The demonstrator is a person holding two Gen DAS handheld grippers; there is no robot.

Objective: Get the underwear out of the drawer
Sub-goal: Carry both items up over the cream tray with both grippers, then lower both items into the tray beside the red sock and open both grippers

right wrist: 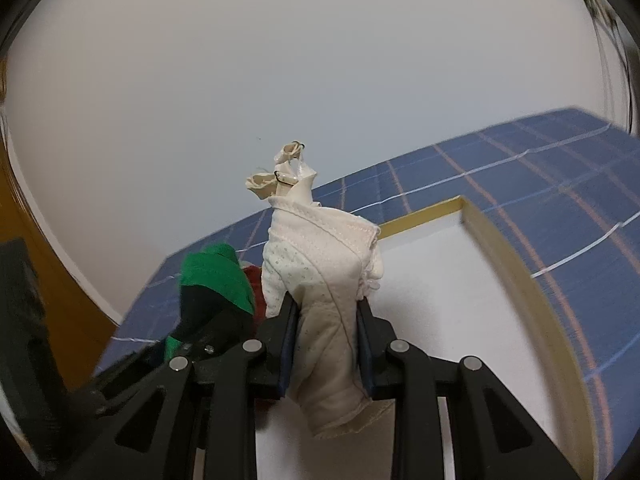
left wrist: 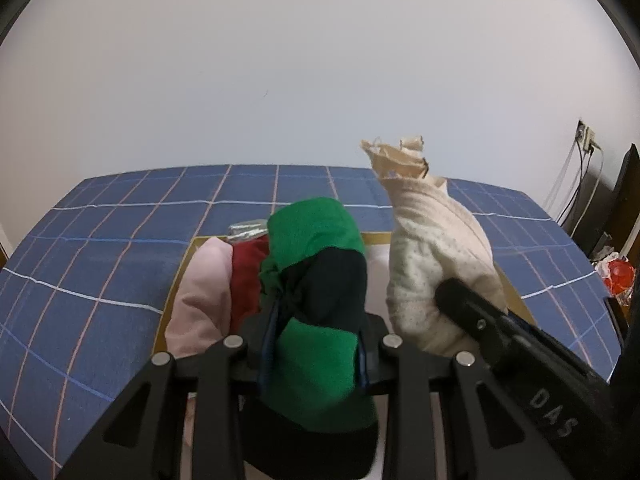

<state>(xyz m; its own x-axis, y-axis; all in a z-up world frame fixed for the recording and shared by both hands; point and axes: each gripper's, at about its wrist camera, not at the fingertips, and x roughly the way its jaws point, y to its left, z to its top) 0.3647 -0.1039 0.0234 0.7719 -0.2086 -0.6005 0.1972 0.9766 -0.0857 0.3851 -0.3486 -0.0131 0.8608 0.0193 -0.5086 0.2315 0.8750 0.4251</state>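
Left gripper (left wrist: 316, 352) clamps green-and-black underwear (left wrist: 316, 248); right gripper (right wrist: 326, 344) clamps cream underwear (right wrist: 320, 264) at 1 o'clock. Loose folds may snag drawer (right wrist: 504, 264) rim.

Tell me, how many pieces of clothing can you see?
4. The green and black garment is in the left gripper, the cream garment in the right gripper; a pink one and a red one lie in the drawer. More may be hidden.

black tool (left wrist: 316, 360) arms, silver screws, blue pads, white "das" lettering.
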